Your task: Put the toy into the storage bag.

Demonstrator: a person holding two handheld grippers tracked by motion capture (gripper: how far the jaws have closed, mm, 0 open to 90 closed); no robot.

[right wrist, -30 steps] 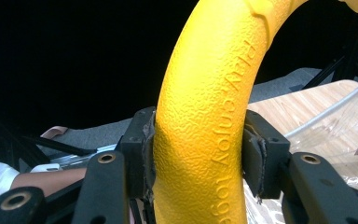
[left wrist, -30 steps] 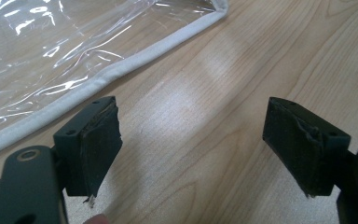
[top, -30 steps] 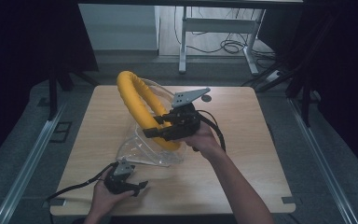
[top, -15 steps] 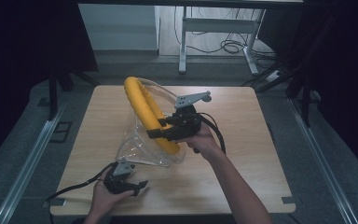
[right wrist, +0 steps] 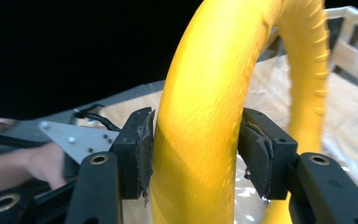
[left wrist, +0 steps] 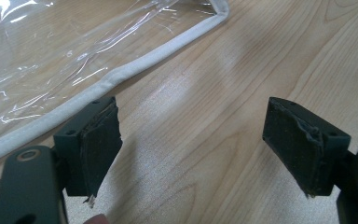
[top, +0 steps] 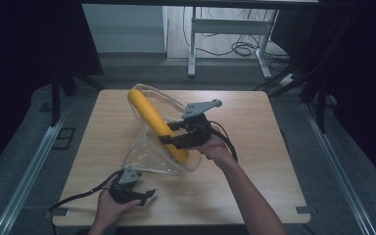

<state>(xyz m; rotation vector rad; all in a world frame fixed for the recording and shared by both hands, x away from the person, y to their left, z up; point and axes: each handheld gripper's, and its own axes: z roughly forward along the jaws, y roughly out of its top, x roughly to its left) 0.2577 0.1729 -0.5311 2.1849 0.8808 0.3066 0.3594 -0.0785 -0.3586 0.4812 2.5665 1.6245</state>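
Observation:
A thick yellow ring [top: 157,126] stands tilted on edge over the middle of the table, partly inside a clear plastic bag [top: 149,159] with white edging. My right gripper [top: 172,138] is shut on the ring's lower right part. In the right gripper view both pads press on the yellow ring [right wrist: 205,93] and my right gripper [right wrist: 196,154] holds it upright. My left gripper [top: 144,197] rests open near the table's front edge, just short of the bag. In the left gripper view my left gripper [left wrist: 193,149] holds nothing, and the bag's white edging [left wrist: 121,74] lies beside its left pad.
The wooden table [top: 259,181] has bare room to the right and at the front. The left hand and its grey plate [right wrist: 77,136] appear low at the left of the right gripper view. A desk frame and cables [top: 235,46] stand on the floor beyond the table.
The ring has turned more edge-on and shifted a little right, with the bag drawn up around its top. The left gripper has stayed in place.

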